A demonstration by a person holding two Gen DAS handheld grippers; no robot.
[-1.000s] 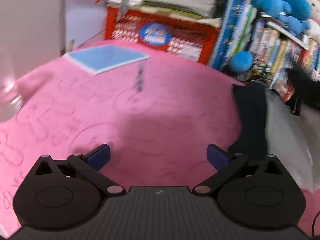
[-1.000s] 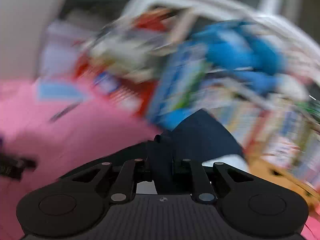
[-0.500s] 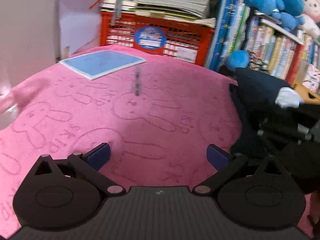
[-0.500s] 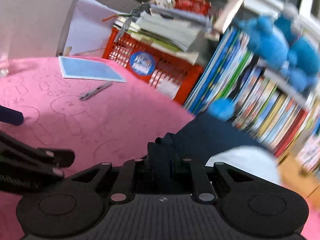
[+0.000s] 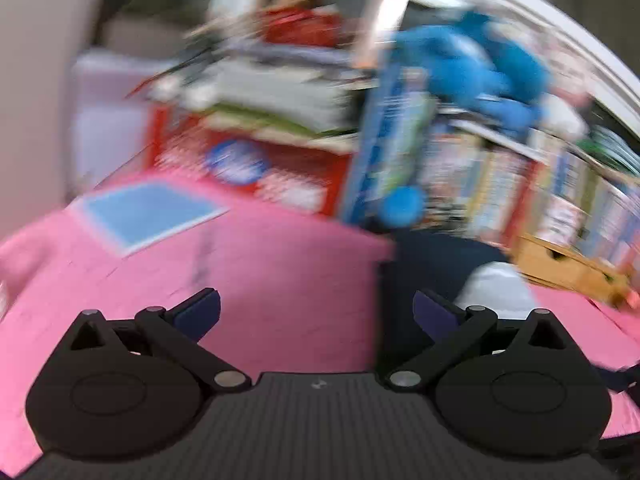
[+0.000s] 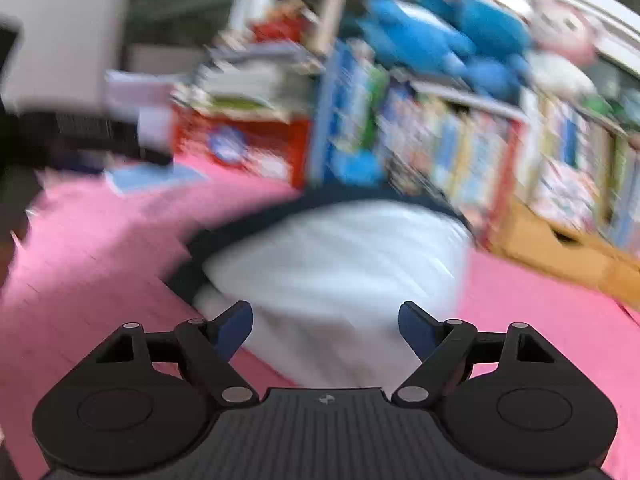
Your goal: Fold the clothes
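A navy and white garment (image 6: 340,248) lies on the pink cloth-covered table (image 6: 100,264), its white panel up and a dark edge along its far and left sides. My right gripper (image 6: 326,326) is open just above its near edge, nothing between the fingers. In the left wrist view the same garment (image 5: 436,264) lies to the right, dark with a white patch. My left gripper (image 5: 316,310) is open over bare pink cloth, its right finger (image 5: 434,314) in front of the garment's left edge. Both views are motion-blurred.
A blue sheet (image 5: 148,212) and a pen (image 5: 204,256) lie at the far left of the table. Behind stand a red crate (image 5: 280,168) under stacked papers, a bookshelf (image 6: 520,160) with blue plush toys (image 5: 480,68), and a wooden box (image 6: 560,248) at the right.
My right gripper has opened and let go of the dark garment, which now lies spread on the table. Both cameras have swung, with the left one tilting up toward the shelves.
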